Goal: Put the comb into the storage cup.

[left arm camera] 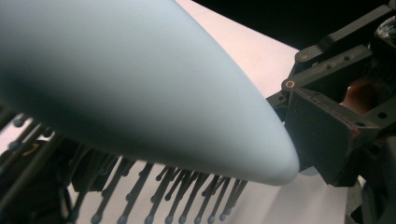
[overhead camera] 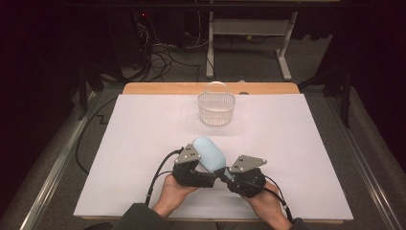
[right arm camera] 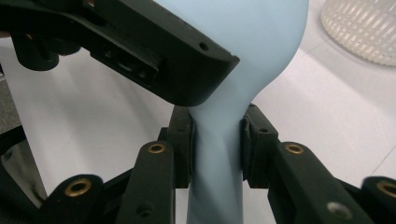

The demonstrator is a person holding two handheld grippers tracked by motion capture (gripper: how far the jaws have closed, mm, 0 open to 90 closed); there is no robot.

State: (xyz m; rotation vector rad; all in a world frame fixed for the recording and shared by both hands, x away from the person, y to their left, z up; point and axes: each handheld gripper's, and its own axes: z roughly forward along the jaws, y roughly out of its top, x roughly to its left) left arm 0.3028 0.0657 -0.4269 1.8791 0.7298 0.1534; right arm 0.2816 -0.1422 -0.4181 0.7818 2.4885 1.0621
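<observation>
A light-blue hairbrush (overhead camera: 209,152) is held between my two grippers near the table's front edge. My right gripper (overhead camera: 225,175) is shut on its slim handle (right arm camera: 217,158), with a pad pressed on either side. My left gripper (overhead camera: 202,163) lies on the wide brush head; one of its black jaws sits against the head's smooth back in the right gripper view. In the left gripper view the head (left arm camera: 140,84) is very close, its dark bristles (left arm camera: 163,186) point down, and the right gripper (left arm camera: 327,135) sits at the tapered end.
A white mesh basket (overhead camera: 216,109) with a raised handle stands at the back middle of the white sheet (overhead camera: 143,139), and its wall (right arm camera: 364,28) shows beyond the brush. Dark floor, cables and table legs lie behind the table.
</observation>
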